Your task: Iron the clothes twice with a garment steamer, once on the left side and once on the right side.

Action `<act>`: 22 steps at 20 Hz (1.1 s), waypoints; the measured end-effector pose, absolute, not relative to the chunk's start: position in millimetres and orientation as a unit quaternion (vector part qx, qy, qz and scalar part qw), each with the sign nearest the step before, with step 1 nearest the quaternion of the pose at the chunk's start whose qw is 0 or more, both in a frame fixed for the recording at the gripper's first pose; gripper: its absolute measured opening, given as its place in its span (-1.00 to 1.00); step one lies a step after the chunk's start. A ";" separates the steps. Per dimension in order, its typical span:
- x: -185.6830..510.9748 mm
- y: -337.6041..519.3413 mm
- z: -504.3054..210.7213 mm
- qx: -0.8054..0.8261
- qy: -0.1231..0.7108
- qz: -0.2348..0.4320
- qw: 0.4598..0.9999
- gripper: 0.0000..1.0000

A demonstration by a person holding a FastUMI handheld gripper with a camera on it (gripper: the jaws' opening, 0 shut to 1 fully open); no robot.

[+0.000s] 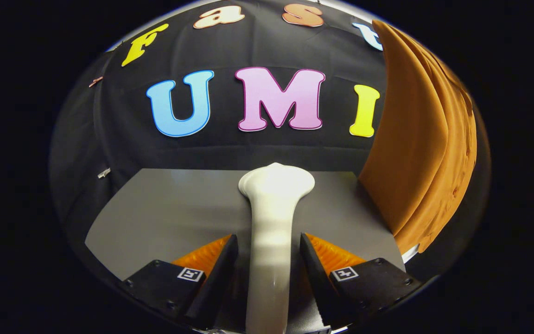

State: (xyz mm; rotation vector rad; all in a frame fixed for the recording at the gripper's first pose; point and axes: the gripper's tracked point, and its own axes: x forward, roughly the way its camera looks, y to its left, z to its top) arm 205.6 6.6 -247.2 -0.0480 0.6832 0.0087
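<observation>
Gripper (269,260): square fiducial markers, screws, ribbed pads.

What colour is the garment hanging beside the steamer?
Plain burnt orange, seen in the gripper view: the garment hangs right of the white steamer, which the gripper holds.

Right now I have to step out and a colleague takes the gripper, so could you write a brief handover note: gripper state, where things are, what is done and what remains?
Gripper: shut on the white plastic garment steamer, fingers pressing its handle from both sides.
Steamer: flared head points forward, beyond the fingers, over the grey tabletop, short of the garment.
Clothes: the orange fabric garment hangs ahead and to the right of the steamer head, in front of the black booth wall.
Done: steamer picked up; completed passes cannot be told.
Left: bring the head to the garment, then likely steam the left side and the right side.
</observation>
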 end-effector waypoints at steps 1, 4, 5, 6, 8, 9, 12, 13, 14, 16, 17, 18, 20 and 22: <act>207.4 5.4 -248.8 -0.025 0.333 0.000 0.942 0.70; 209.4 4.6 -247.0 -0.033 0.332 -0.002 0.943 0.12; 209.8 3.6 -247.0 -0.035 0.331 -0.003 0.943 -0.13; 210.6 3.4 -247.5 -0.030 0.330 -0.002 0.943 -0.18; 207.9 6.0 -244.9 -0.023 0.329 0.005 0.944 -0.24; 207.8 9.3 -242.7 -0.019 0.324 0.013 0.946 -0.24; 206.0 7.0 -231.5 -0.012 0.301 0.016 0.953 -0.29; 205.5 7.2 -226.3 -0.015 0.294 0.016 0.956 -0.31; 203.2 7.6 -220.2 -0.018 0.286 0.014 0.958 -0.33; 198.1 8.2 -208.1 -0.023 0.272 0.016 0.962 -0.36; 195.1 10.0 -203.4 -0.024 0.265 0.019 0.964 -0.36; 192.2 12.1 -198.1 -0.023 0.259 0.022 0.965 -0.36; 184.6 12.3 -188.3 -0.020 0.248 0.022 0.968 -0.36; 174.5 12.1 -178.0 -0.016 0.236 0.020 0.971 -0.37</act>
